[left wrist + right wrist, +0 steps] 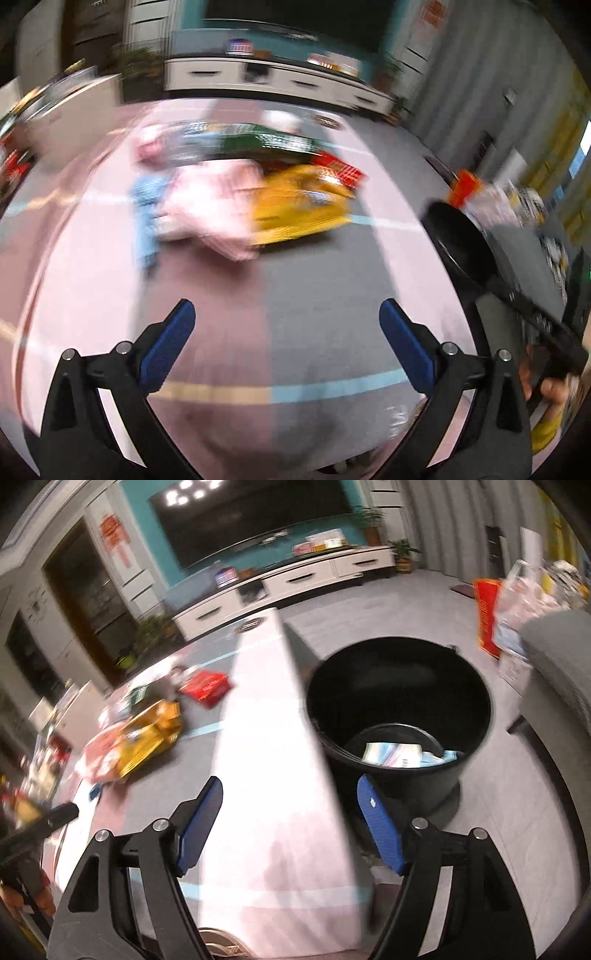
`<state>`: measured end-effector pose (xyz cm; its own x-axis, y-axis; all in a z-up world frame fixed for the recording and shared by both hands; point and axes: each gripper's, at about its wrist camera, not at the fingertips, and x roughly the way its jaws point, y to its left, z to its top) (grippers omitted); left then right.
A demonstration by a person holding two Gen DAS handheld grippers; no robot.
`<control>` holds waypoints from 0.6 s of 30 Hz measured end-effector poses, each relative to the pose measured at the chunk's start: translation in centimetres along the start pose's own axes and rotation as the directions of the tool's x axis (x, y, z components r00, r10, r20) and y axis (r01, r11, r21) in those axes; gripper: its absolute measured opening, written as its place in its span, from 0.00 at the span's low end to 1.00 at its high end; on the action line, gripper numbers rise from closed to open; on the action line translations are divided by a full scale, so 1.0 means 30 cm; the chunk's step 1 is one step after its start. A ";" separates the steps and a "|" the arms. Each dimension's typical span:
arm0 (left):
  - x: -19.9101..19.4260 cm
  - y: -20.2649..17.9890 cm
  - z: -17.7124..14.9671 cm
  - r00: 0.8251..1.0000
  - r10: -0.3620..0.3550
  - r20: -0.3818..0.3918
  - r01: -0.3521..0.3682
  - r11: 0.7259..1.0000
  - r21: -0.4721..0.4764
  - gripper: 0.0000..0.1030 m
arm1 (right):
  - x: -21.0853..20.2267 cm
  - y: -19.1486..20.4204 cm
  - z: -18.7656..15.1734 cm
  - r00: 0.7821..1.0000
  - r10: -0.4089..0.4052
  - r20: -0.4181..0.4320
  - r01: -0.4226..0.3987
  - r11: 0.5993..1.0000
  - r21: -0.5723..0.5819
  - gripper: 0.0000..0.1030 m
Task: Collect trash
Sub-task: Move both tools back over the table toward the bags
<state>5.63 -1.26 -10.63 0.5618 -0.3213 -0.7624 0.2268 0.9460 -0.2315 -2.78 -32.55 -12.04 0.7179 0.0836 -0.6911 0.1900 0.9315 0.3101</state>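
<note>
Step in hand: I judge I am carrying one piece of trash, a long white rectangular box (280, 775), to the round black plastic bin (400, 716) on the grey floor (498, 830).
Right gripper (290, 827): jaws spread wide, the white box lying between them; I cannot tell whether the blue pads (201, 823) press it or it is loose.
Left gripper (287, 345): wide open, holding nothing, hovering over the pink and grey floor mat (221, 288).
Bin: just right of the box, already holding some pale paper packets (402, 755).
Next move: swing the box right over the rim and let it drop in.
Trash left: a yellow bag (295, 206), pink wrapper (218, 206), red packet (207, 686), heaped far left on the mat.
In the way: the box is long; it may catch the bin's rim.
</note>
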 end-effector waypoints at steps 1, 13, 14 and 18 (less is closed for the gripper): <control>-0.014 0.046 0.000 1.000 0.004 0.006 -0.004 0.999 -0.042 0.97 | 0.008 0.038 -0.003 1.000 0.023 -0.009 -0.023 0.999 -0.022 0.72; -0.006 0.302 -0.051 0.996 -0.092 0.010 0.091 0.949 -0.302 0.97 | 0.173 0.289 -0.028 0.954 0.249 -0.168 -0.257 0.966 -0.029 0.72; -0.001 0.308 -0.046 0.995 -0.103 0.014 0.103 0.945 -0.310 0.97 | 0.189 0.298 -0.024 0.950 0.258 -0.174 -0.264 0.964 -0.015 0.72; 0.031 0.315 0.005 0.991 -0.125 0.040 0.131 0.937 -0.324 0.97 | 0.250 0.315 0.009 0.940 0.287 -0.182 -0.285 0.958 0.039 0.72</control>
<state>8.42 7.38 -13.44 0.5601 -0.4385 -0.7029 0.0287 0.8582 -0.5125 4.60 -23.20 -14.11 0.6076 0.4105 -0.6799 0.0038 0.8545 0.5194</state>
